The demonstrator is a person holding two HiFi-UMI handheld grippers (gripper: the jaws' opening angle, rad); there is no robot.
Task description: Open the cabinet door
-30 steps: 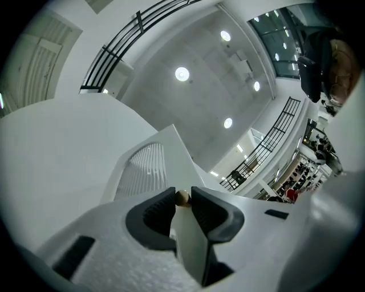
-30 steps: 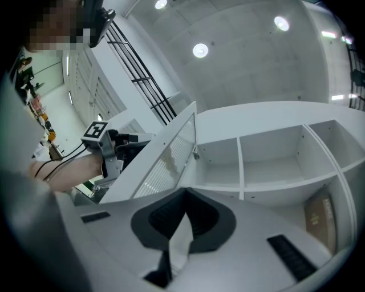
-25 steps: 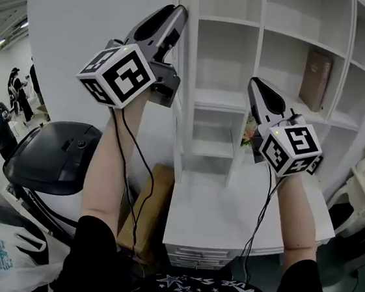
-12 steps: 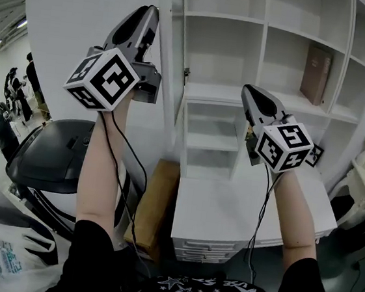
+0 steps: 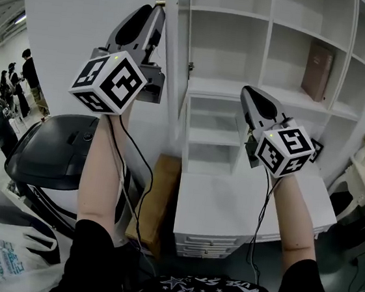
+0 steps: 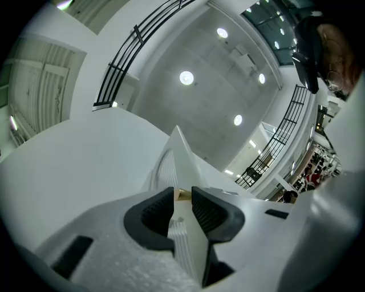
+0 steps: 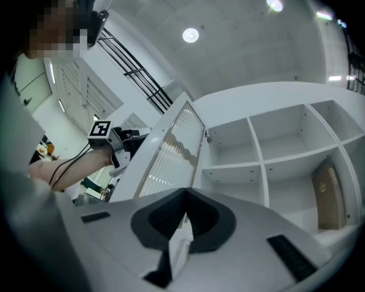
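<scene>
- The cabinet door (image 5: 71,31) is swung out to the left of the shelf unit (image 5: 268,40)
- Its edge is held between the jaws of the left gripper (image 5: 155,8), which are opening slightly; the pads seem pressed on it
- The right gripper (image 5: 247,94) is kept clenched and empty in front of the shelf unit

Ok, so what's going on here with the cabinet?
A person holds a gripper in each hand. The left gripper has its jaws on the edge of the white cabinet door, which stands wide open. Those jaws are opening, with the edge between them. The right gripper hangs in front of the shelves, jaws together and empty. A brown book stands on an upper shelf.
</scene>
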